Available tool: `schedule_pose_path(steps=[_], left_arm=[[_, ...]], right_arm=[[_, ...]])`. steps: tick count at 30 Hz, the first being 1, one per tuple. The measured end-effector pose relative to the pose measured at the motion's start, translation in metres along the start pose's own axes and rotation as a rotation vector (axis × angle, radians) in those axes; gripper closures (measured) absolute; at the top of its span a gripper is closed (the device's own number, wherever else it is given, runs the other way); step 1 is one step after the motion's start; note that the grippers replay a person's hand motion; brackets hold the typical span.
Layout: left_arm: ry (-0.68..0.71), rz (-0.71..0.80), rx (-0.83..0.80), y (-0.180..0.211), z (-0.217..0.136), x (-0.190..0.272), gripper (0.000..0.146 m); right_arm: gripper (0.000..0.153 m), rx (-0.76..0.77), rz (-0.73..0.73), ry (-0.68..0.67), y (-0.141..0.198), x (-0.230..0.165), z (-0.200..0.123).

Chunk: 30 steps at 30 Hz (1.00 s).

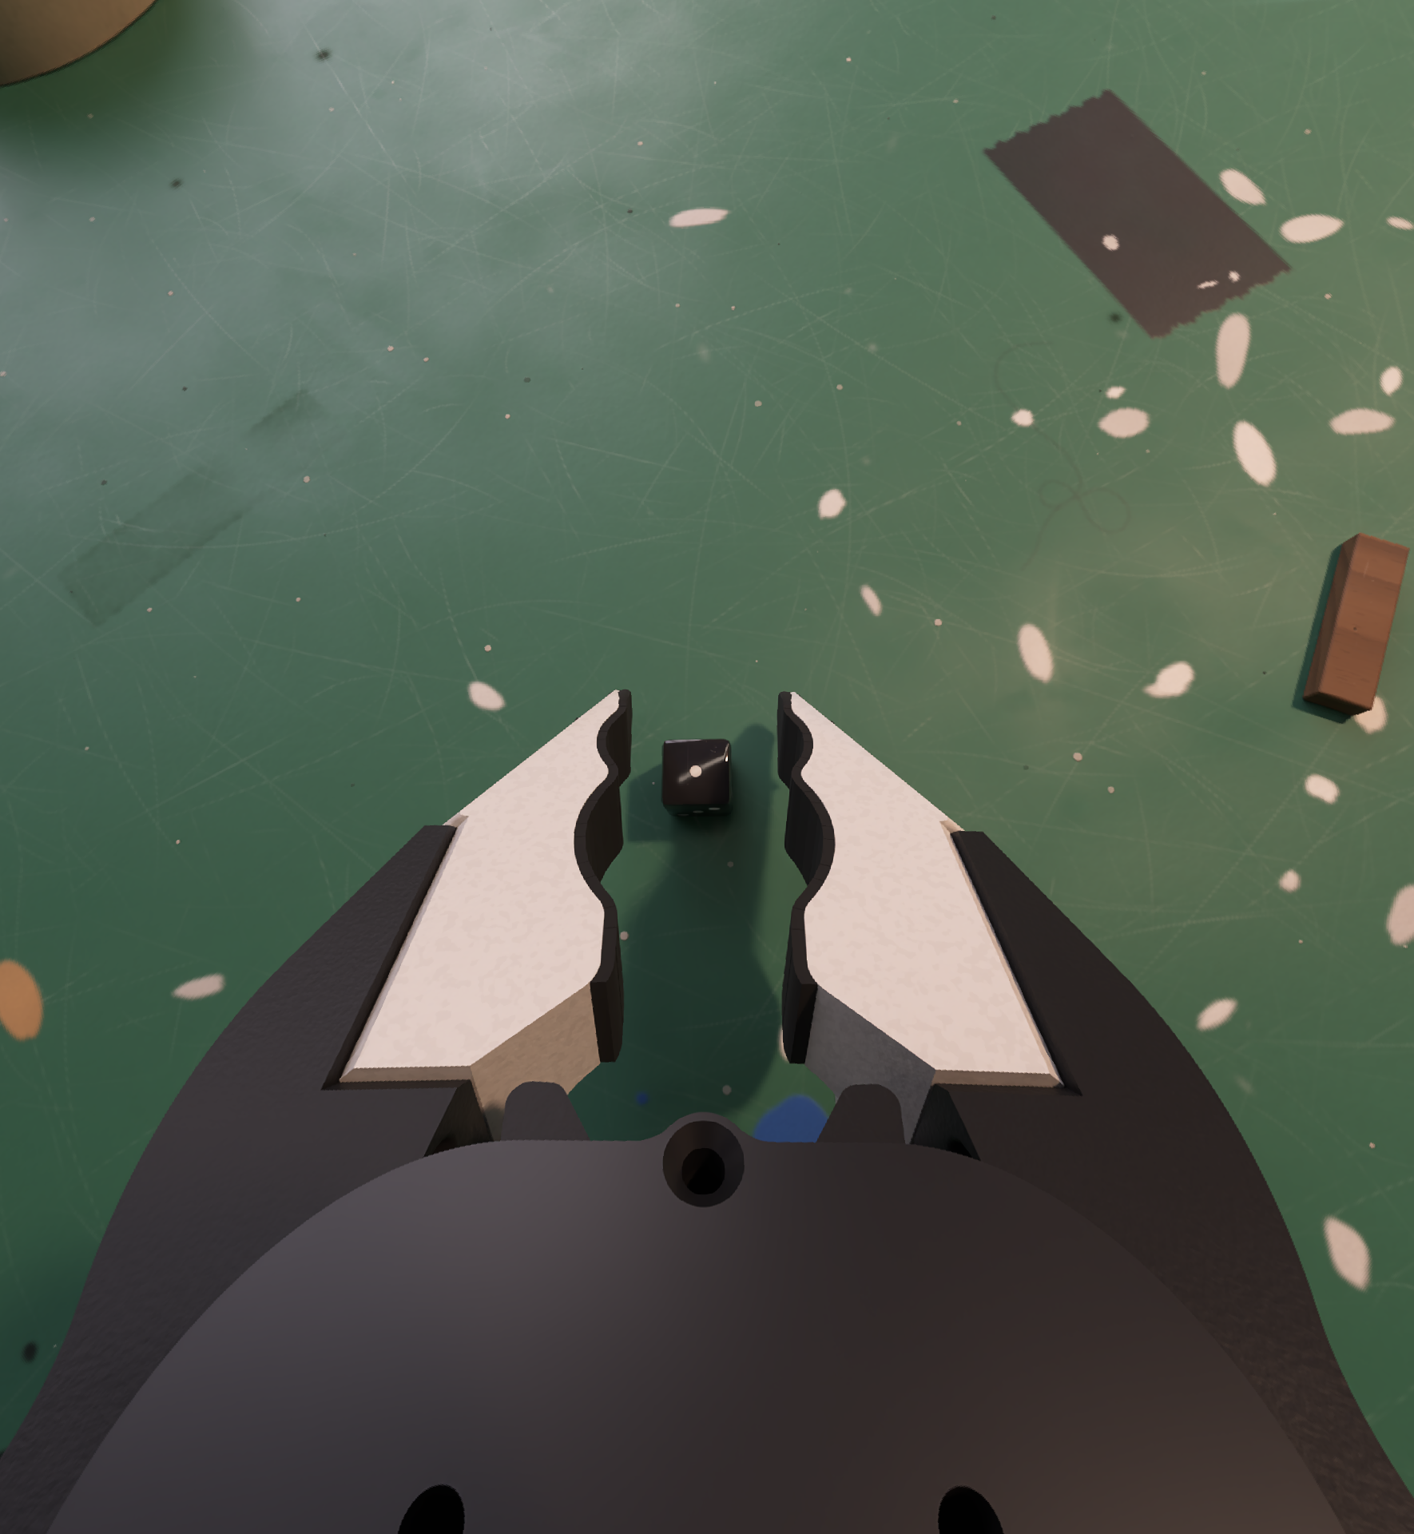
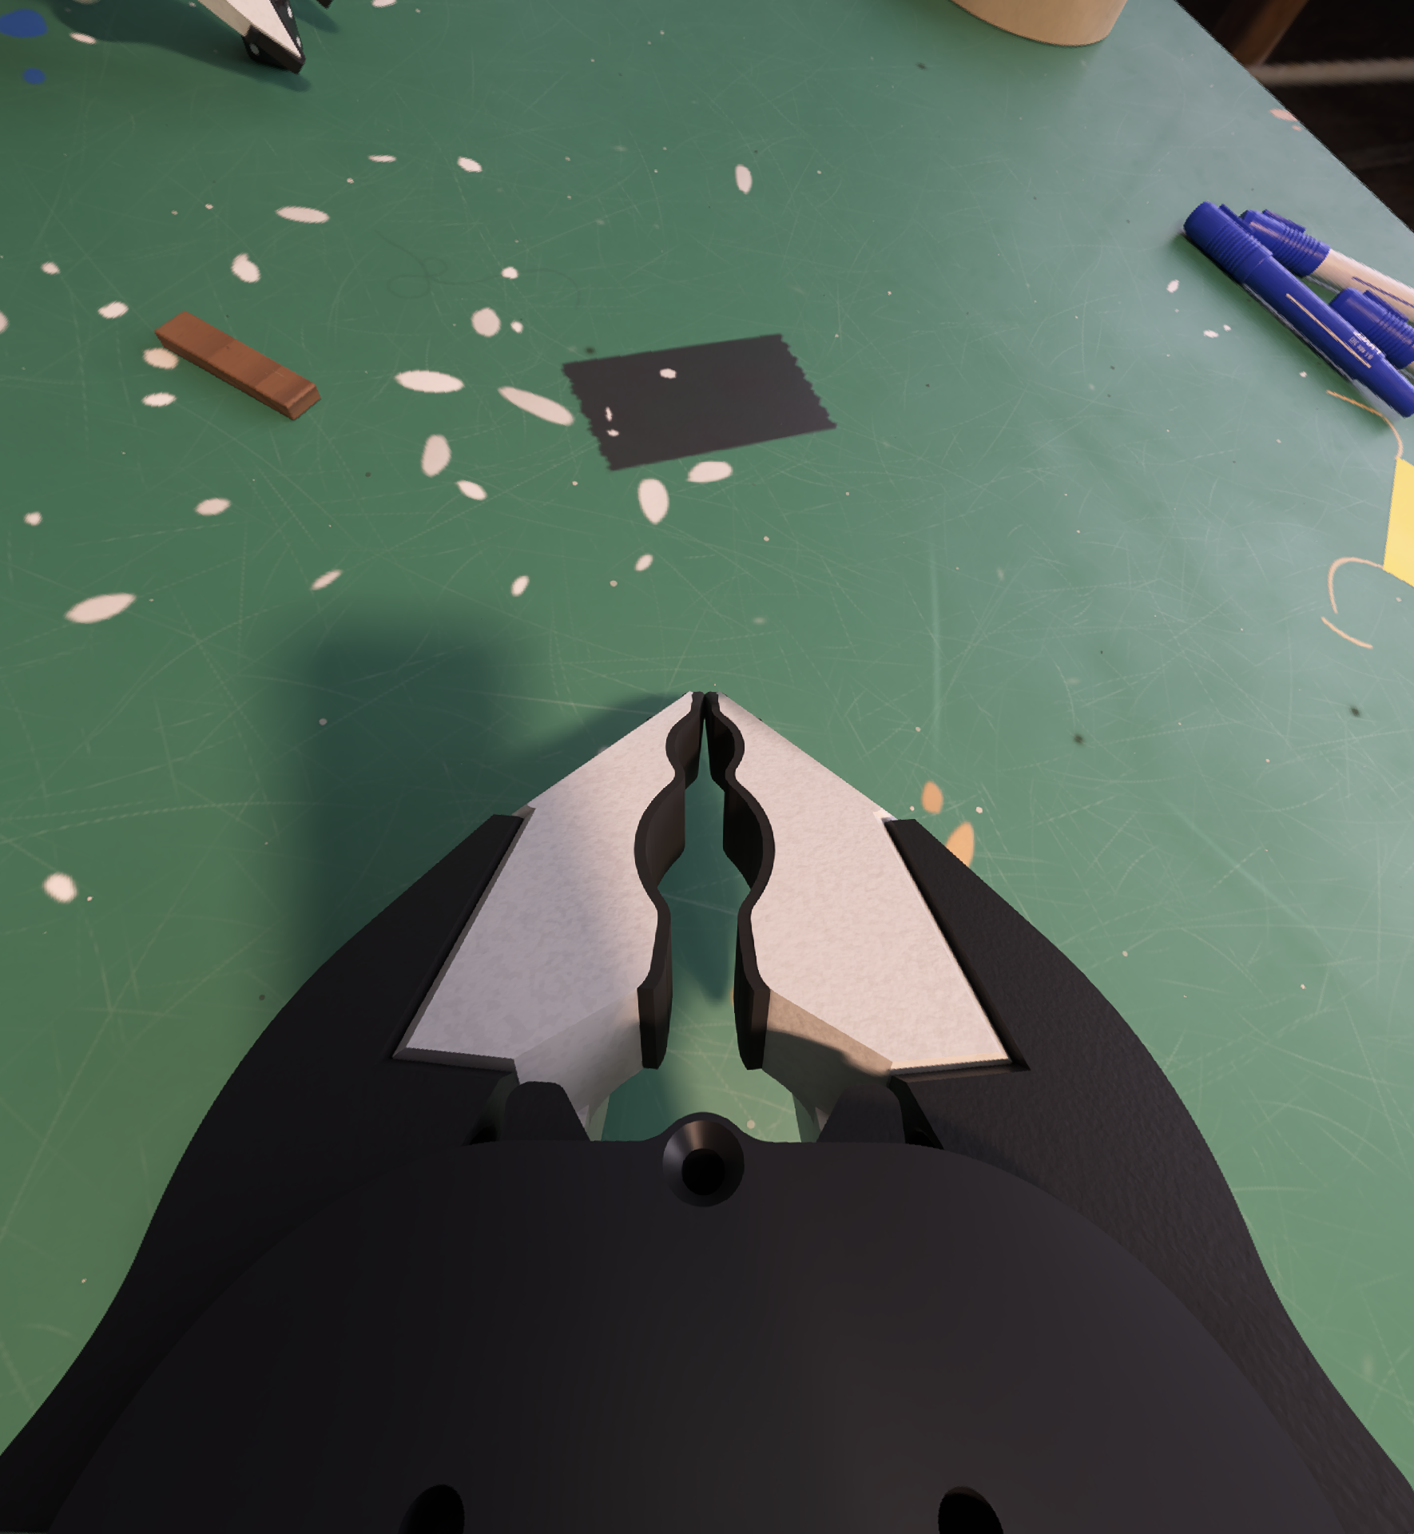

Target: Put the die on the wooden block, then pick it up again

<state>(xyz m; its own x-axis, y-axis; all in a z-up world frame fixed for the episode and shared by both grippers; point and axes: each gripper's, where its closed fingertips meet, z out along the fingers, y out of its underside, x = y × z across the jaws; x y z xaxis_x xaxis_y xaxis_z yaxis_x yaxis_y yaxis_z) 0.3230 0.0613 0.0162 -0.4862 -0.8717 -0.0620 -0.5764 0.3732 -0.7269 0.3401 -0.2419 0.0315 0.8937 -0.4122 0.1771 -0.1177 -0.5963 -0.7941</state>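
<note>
Spanning both views, the green bench point(image 1: 438, 415) was flecked with pale paint. The left claw point(image 1: 704, 730) stood open over it, jaws either side of the black die point(image 1: 695, 776) without touching, holding nothing. The right claw point(image 2: 704, 705) was closed and empty. The wooden block point(image 1: 1355, 622) lay flat, well apart from the die.

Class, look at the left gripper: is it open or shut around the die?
Open. The left gripper has a clear gap between its fingertips, and the black die sits on the green table between them, touching neither.
</note>
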Motion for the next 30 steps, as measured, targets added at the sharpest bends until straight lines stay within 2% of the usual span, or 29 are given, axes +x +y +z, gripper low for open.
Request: schedule_pose_path(steps=[5,10,12,17,27,29,30], left_arm=[[-0.002,0.013,-0.004,0.002,-0.002,-0.001,0.121],[0.021,0.012,0.000,0.002,-0.003,0.002,0.121],[0.030,0.016,0.000,0.002,-0.004,0.005,0.119],[0.020,0.023,0.022,0.000,-0.010,0.005,0.101],[-0.022,-0.009,-0.034,0.013,-0.006,-0.006,0.096],[-0.014,-0.011,-0.037,0.014,-0.006,-0.004,0.101],[-0.005,-0.012,-0.039,0.014,-0.006,-0.003,0.115]], right_arm=[[0.153,0.002,0.000,-0.001,0.000,0.000,0.000],[0.153,0.002,0.005,-0.005,0.000,0.000,0.000],[0.153,-0.002,0.005,-0.009,0.001,-0.001,0.001],[0.153,-0.008,-0.001,-0.005,0.002,-0.001,0.002],[0.153,-0.008,-0.005,-0.011,0.002,-0.002,0.002],[0.153,-0.007,-0.007,-0.011,0.001,-0.002,0.002],[0.153,-0.008,-0.008,-0.011,0.001,-0.003,0.002]])
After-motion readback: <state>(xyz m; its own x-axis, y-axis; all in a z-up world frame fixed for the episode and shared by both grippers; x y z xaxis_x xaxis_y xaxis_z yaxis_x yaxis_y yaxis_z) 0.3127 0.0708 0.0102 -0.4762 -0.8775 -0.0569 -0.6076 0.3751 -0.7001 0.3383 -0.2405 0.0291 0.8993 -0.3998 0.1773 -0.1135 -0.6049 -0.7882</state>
